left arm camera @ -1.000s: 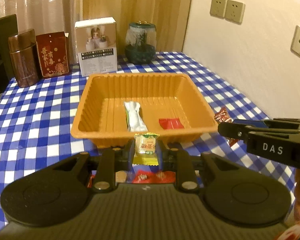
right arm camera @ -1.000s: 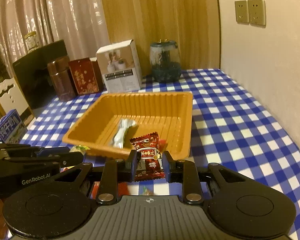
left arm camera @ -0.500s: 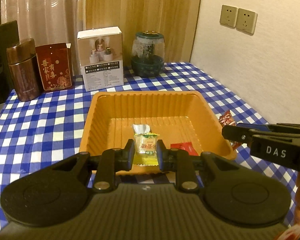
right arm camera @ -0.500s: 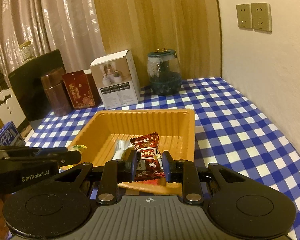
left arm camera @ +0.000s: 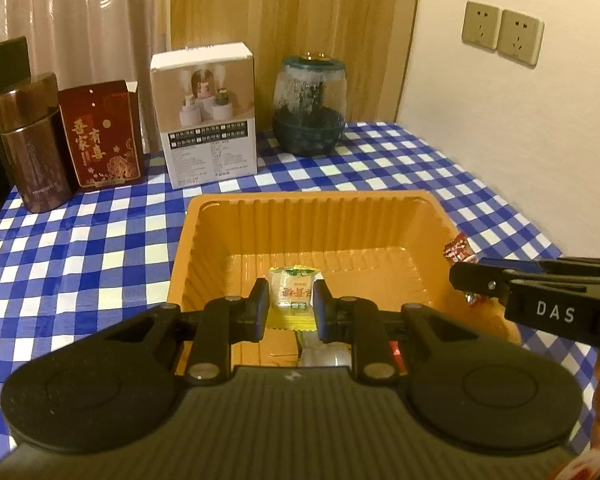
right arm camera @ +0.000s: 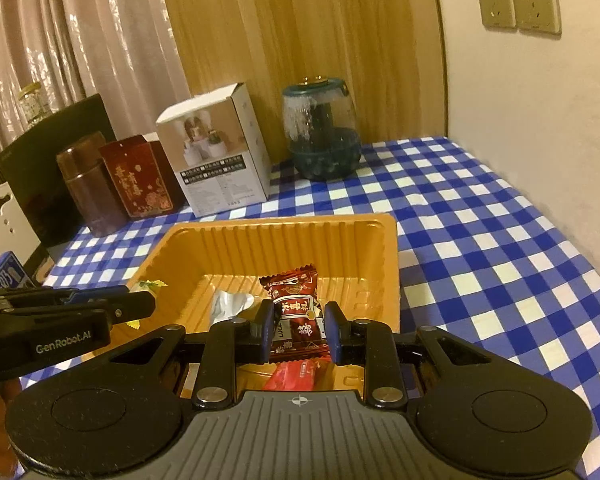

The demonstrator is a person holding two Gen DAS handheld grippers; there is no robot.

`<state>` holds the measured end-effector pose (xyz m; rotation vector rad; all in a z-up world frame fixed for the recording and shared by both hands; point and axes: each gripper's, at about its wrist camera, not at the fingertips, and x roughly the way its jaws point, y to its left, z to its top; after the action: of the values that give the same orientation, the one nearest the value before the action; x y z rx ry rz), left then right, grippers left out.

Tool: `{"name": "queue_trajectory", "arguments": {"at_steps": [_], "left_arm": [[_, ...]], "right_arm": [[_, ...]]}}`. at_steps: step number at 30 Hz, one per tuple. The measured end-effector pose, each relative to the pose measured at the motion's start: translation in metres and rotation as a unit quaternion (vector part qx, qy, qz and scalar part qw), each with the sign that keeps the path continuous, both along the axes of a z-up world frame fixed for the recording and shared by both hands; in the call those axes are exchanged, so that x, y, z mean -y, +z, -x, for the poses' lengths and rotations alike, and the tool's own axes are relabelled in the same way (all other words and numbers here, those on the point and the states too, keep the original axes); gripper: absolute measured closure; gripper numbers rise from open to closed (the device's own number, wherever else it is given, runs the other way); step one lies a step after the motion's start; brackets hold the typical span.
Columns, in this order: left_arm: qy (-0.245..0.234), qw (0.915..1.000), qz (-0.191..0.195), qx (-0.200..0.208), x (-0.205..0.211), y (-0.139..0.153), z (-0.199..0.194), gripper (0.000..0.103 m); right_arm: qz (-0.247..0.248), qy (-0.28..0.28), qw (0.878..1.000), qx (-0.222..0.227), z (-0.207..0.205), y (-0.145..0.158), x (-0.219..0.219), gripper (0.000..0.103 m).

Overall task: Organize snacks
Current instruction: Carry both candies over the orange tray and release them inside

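My left gripper [left arm camera: 291, 304] is shut on a yellow-green wrapped candy [left arm camera: 293, 292] and holds it above the near part of the orange tray [left arm camera: 308, 205]. My right gripper [right arm camera: 298, 326] is shut on a dark red wrapped candy [right arm camera: 296, 306] above the same tray [right arm camera: 384, 248], on its right side. A white wrapped snack [right arm camera: 232, 303] and a bright red packet [right arm camera: 294, 374] lie in the tray under the grippers. The right gripper also shows in the left wrist view [left arm camera: 466, 280], the left gripper in the right wrist view [right arm camera: 140, 300].
Along the back of the blue checked table stand a brown tin [left arm camera: 32, 148], a red box [left arm camera: 100, 132], a white carton [left arm camera: 206, 116] and a glass jar [left arm camera: 310, 108]. A wall with sockets [left arm camera: 500, 36] runs along the right edge.
Both grippers have moved forward with their candies, from in front of the tray's near rim to over its inside. The tray's contents now lie under the fingers.
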<state>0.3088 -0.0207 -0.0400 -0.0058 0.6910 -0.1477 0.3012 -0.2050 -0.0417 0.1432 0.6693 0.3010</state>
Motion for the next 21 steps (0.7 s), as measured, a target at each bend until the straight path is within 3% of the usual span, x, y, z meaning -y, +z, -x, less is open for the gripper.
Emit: {"name": "queue_trajectory", "arguments": {"at_steps": [14,16,21], "left_arm": [[0.005,0.9998,0.002,-0.019,0.000,-0.018,-0.014,0.081],[0.005,0.9999,0.002,-0.014,0.000,-0.018,-0.013,0.057],[0.005,0.9999,-0.005,-0.011,0.000,-0.018,-0.013,0.055]], "right_arm": [[0.003,0.006,1.000,-0.013,-0.012,-0.011,-0.006,0.076],[0.004,0.005,1.000,-0.013,-0.012,-0.012,-0.006,0.076],[0.003,0.003,1.000,-0.013,-0.012,-0.012,-0.005,0.076]]}}
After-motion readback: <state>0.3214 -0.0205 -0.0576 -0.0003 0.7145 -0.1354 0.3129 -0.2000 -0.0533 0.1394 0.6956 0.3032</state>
